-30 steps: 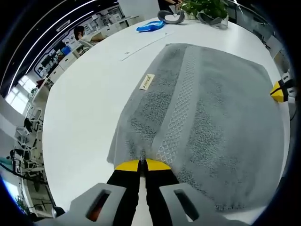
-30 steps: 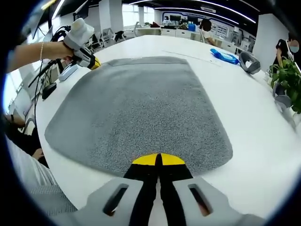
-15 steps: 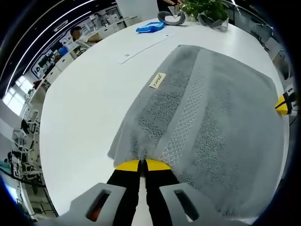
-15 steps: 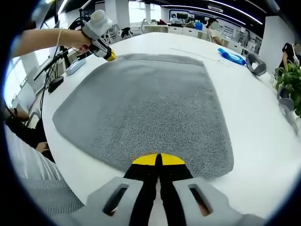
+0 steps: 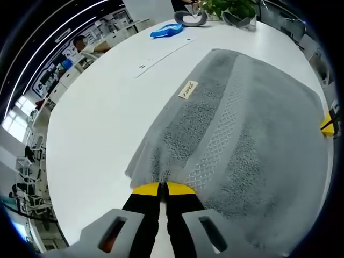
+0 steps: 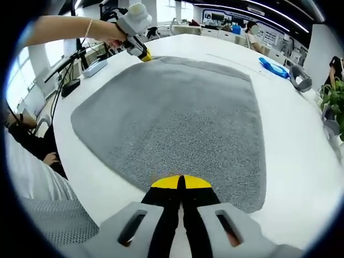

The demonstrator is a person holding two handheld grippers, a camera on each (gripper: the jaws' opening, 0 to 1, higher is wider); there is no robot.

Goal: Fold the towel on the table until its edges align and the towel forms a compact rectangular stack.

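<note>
A grey towel (image 5: 236,140) with a woven band and a small tan label (image 5: 187,90) is spread over the white table (image 5: 97,123). My left gripper (image 5: 163,188) is shut on one near corner of it. My right gripper (image 6: 181,183) is shut on the other end of the same edge of the towel (image 6: 172,113). In the right gripper view a hand holds the left gripper (image 6: 141,52) at the towel's far left corner. The right gripper's yellow tip (image 5: 328,124) pokes in at the right of the left gripper view.
A blue object (image 5: 169,30), a grey headset (image 5: 191,19), a potted plant (image 5: 228,6) and a white paper strip (image 5: 161,54) lie at the table's far end. Cables and a power strip (image 6: 94,67) sit by the table edge. A person's lap (image 6: 48,215) is close by.
Both grippers stay shut on the towel. The views have drifted: in the right gripper view the left gripper and its corner now stand further right and higher.
</note>
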